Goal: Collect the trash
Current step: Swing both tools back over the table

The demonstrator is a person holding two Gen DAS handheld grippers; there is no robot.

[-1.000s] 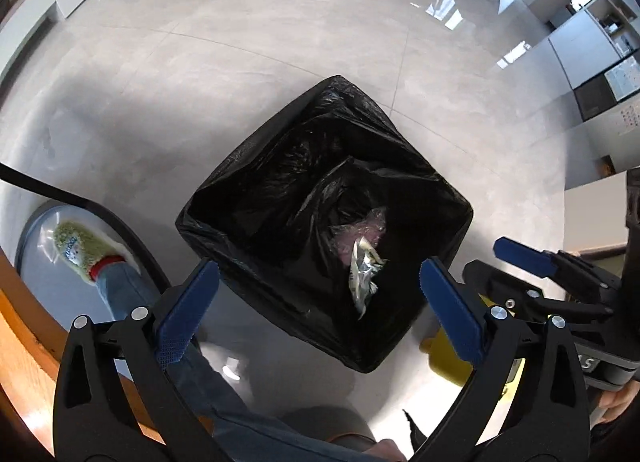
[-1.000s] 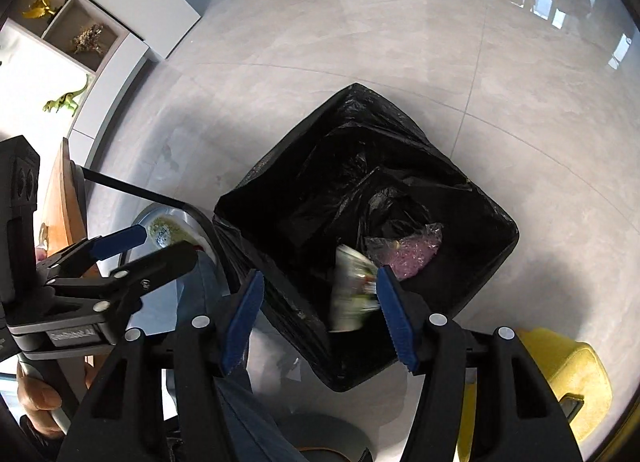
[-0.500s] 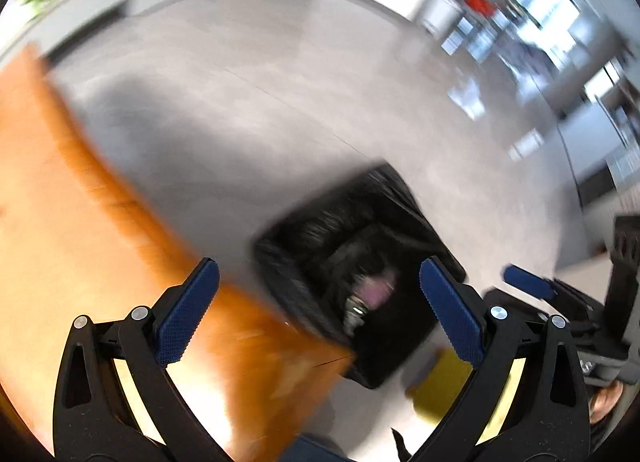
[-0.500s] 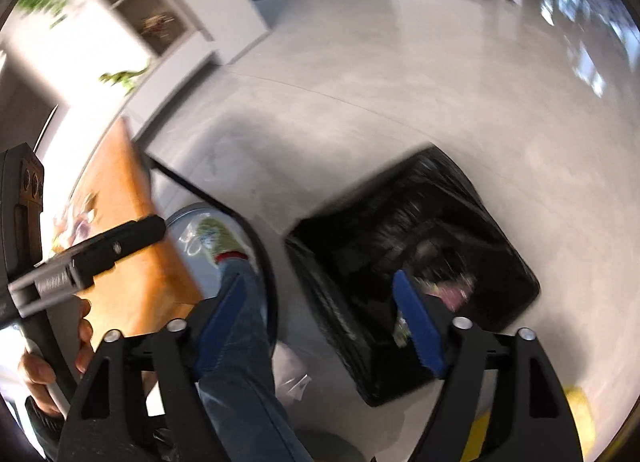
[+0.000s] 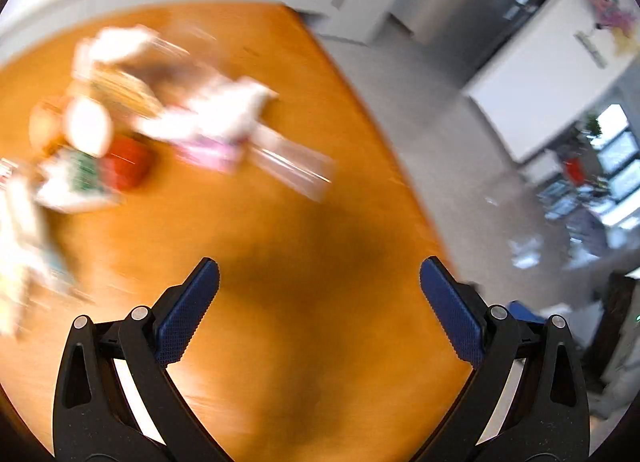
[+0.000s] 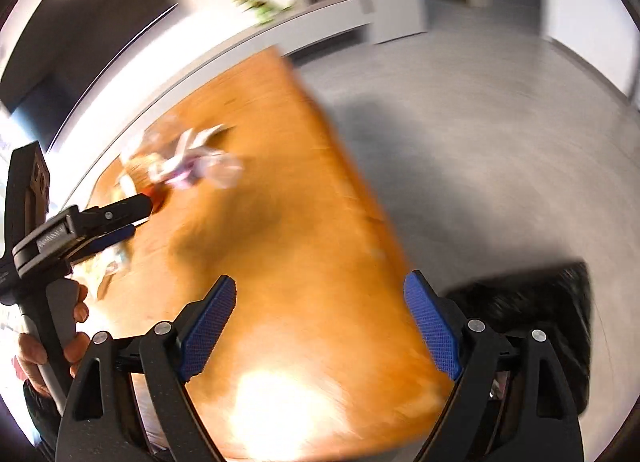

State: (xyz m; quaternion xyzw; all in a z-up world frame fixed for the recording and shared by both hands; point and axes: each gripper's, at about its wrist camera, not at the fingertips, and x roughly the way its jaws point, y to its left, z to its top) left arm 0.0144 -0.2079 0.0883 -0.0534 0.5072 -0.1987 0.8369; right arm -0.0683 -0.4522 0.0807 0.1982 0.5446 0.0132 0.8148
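We note the orange wooden surface (image 5: 280,262) fills most of both views, heavily blurred. The black-lined trash bin (image 6: 532,314) sits on the grey floor (image 6: 500,142) just beside the surface's right edge, seen in the right wrist view only.

The trash pile (image 5: 160,122) lies on the far left part of the surface: white crumpled wrappers, a pink-and-white wrapper (image 5: 212,142), a clear plastic piece (image 5: 296,170), a red item (image 5: 128,166). Individual outlines cannot be resolved through the blur.

Left tongs (image 5: 319,310): spread wide, nothing between the blue pads. Right tongs (image 6: 319,334): likewise released and empty, above the near end of the surface. The left tongs also show at the left of the right wrist view, near the pile.

Risks, as we judge them:
1. The pieces overlap; a grab into the pile could take two at once or drag neighbours off the surface edge.
2. The clear plastic is thin and slippery; it may slide out from the pads during the carry to the bin.
3. Both tongs converging on the same pile could collide.
4. Light wrappers may miss the bin if let go from off-centre.
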